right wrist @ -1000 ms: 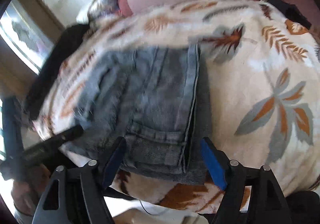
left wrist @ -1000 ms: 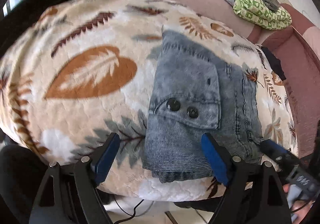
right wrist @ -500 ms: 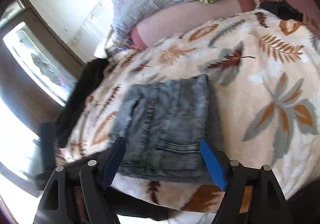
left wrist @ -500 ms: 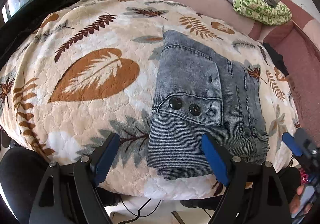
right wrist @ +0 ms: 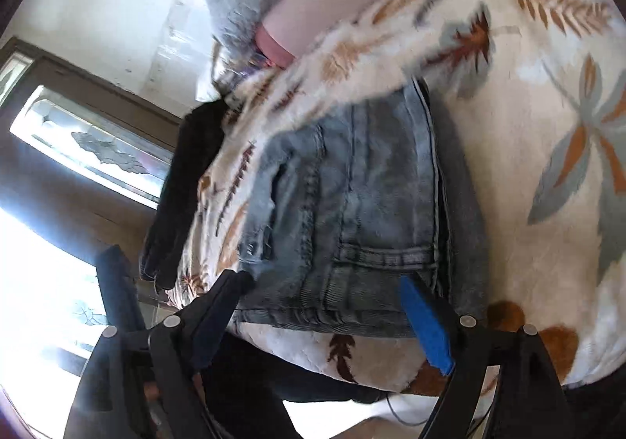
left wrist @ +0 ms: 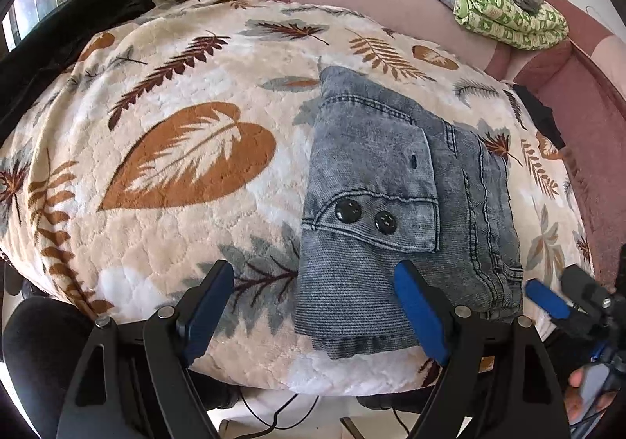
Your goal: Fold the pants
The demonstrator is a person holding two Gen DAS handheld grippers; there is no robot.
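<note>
Both hand-held grippers (left wrist: pixel 313 306) (right wrist: pixel 328 321) agape — above pants (left wrist: pixel 399 204)

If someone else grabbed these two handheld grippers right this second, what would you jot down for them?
Left gripper: open, empty, at the near edge of the bed.
Right gripper: open, empty, also at the near edge.
Jeans: lying in a compact folded bundle on the leaf-print blanket, two dark buttons facing up.
Done: folding looks finished.
Left: probably just tidy the edges or leave it.
</note>
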